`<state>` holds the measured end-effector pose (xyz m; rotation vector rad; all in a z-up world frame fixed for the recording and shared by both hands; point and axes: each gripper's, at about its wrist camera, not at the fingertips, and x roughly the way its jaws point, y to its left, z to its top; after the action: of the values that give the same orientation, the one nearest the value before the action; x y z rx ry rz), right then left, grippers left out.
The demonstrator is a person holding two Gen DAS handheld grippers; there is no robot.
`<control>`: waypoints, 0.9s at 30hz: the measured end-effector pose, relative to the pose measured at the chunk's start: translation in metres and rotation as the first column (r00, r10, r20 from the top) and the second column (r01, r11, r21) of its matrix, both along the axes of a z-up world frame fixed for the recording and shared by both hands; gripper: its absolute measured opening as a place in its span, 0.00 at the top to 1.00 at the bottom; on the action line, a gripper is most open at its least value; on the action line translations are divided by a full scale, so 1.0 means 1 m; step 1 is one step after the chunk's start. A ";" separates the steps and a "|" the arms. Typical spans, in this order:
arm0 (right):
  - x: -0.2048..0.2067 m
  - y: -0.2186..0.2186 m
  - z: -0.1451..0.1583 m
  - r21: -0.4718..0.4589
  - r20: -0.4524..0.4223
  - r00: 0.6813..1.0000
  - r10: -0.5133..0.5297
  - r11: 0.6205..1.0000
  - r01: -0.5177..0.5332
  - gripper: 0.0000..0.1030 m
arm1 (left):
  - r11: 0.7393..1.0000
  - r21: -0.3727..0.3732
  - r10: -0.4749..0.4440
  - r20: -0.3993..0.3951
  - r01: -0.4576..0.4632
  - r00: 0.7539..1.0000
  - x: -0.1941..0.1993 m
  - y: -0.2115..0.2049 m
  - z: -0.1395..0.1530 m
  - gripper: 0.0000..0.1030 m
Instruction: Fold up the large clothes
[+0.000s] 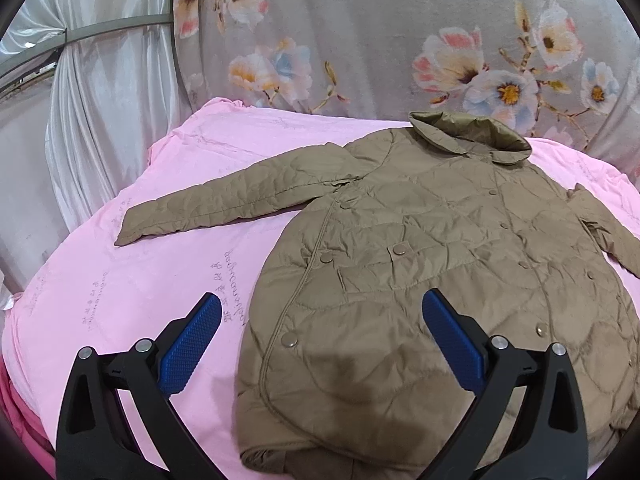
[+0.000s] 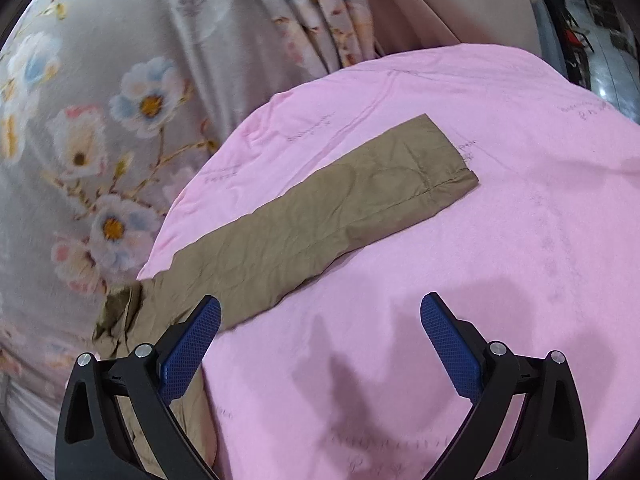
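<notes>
Ahead of my right gripper [image 2: 320, 344], wide open and empty, the olive-brown quilted coat's sleeve [image 2: 320, 216] runs up-right; left gripper [image 1: 322, 346] also gapes empty.

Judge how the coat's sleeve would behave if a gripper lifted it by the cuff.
The sleeve would likely droop: it lies flat and creased on the pink sheet. The coat is thin quilted padding, so it is probably light for its size. Its faintly shiny shell may slip between the pads.

Faint purple script and small characters are printed in scattered spots on the pink sheet [image 1: 132, 280], but the writing is too small and blurred to read.
</notes>
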<state>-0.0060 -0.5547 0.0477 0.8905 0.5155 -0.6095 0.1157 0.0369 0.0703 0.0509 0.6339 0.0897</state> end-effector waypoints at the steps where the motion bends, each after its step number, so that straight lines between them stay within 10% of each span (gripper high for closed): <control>1: 0.004 -0.012 -0.006 0.006 -0.011 0.999 -0.033 0.999 0.033 0.05 | 1.000 0.007 0.007 -0.008 -0.007 1.000 0.005 -0.001 -0.004 0.05; 10: 0.026 -0.065 -0.035 0.044 -0.020 0.980 -0.196 0.979 0.197 0.19 | 0.997 0.059 0.045 -0.096 -0.040 0.994 0.032 -0.003 -0.042 0.05; 15: 0.060 -0.067 -0.024 0.024 0.013 0.988 -0.153 0.988 0.153 0.82 | 0.996 0.062 0.075 -0.124 -0.067 0.990 0.040 0.006 -0.054 0.05; 18: 0.080 -0.050 0.003 -0.028 0.055 0.992 -0.109 0.993 0.111 0.93 | 0.996 0.059 0.081 -0.140 -0.074 0.987 0.044 0.010 -0.057 0.05; 22: 0.118 0.023 0.073 -0.176 0.184 0.976 0.120 0.980 -0.088 0.98 | 0.997 0.050 0.073 -0.153 -0.067 0.985 0.046 0.011 -0.058 0.05; 27: 0.185 0.172 0.124 -0.394 0.147 0.857 0.494 0.824 -0.407 0.98 | 0.998 0.036 0.065 -0.165 -0.060 0.984 0.046 0.011 -0.059 0.05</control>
<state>0.1787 -0.3828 0.1716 0.4629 0.3605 -0.1360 0.1616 0.0474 0.0111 0.0692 0.8014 0.1570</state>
